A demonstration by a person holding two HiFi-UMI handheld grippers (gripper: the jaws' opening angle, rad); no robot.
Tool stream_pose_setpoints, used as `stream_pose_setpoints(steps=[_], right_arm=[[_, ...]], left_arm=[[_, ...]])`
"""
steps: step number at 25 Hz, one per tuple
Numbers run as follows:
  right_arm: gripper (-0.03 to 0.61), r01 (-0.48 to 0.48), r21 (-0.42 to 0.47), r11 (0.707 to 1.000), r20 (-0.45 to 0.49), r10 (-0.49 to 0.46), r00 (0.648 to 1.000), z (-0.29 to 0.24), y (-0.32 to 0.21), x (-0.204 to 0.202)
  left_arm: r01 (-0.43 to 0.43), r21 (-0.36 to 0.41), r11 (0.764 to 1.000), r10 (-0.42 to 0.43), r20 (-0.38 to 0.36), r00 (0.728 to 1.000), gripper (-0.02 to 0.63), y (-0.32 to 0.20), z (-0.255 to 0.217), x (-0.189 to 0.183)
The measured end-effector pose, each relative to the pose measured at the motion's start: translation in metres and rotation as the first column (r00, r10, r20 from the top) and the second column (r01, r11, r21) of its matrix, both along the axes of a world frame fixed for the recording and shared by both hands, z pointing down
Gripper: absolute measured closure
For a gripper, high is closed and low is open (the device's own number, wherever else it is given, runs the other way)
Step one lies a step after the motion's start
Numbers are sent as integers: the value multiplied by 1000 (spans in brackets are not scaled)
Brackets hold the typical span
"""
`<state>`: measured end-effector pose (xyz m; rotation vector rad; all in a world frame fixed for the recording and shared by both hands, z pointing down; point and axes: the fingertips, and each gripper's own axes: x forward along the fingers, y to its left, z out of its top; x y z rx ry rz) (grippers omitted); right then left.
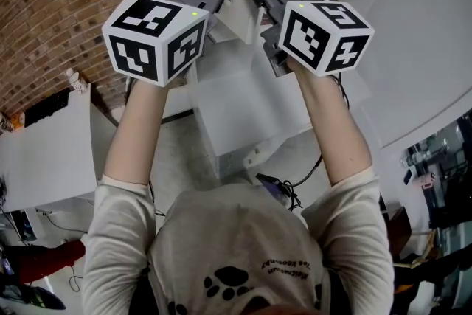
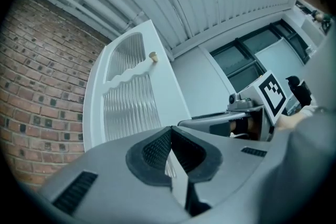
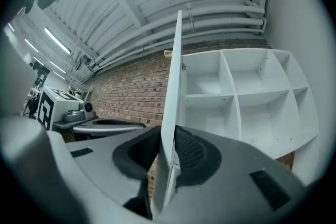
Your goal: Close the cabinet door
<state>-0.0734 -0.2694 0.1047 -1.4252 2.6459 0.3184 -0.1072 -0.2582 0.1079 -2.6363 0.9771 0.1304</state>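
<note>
cabinet door (image 3: pixel 173 81) edge sits clamped inside the right claw (image 3: pixel 166 152); left claw (image 2: pixel 170 139) closed, empty.

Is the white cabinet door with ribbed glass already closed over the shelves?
No, the white cabinet door stands edge-on, leaving the empty white shelf compartments fully exposed.

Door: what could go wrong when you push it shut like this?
1. The right gripper pinches only the thin edge of the door, so it might slip off as the door swings.
2. That edge is the one that meets the cabinet. If the gripper is not pulled away in time, it could get squeezed there.
3. The left gripper is shut and close beside the door, so the two grippers might bump.
</note>
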Motion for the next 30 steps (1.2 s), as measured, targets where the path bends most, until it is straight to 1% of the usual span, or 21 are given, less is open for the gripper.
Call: stream_pose_setpoints(steps=[4,8,15,22,25,30], right_arm=[[491,14,-6,1000,10,-14,1000,0,-7,13],[491,52,-14,999,10,-52,999,0,-16,28],[492,124,-28,992,15,-124,992,-1,-41,56],[492,214,-32,976,23,-213,977,3,-62,81],[492,254,-29,967,29,-253,967,2,-75,89],[489,309,-30,951,34,-308,951,2,-98,102]], left_arm=[[-11,-1,1000,11,6,1000,604,-7,2,13],[-8,1,1000,8,4,1000,604,-16,4,27],[5,-1,1000,-5,-24,1000,604,-38,4,49],[29,-15,999,-29,-26,999,604,-62,12,71],[32,-14,999,-32,-24,999,604,-71,13,80],[61,-18,998,-61,-20,998,604,-93,15,89]])
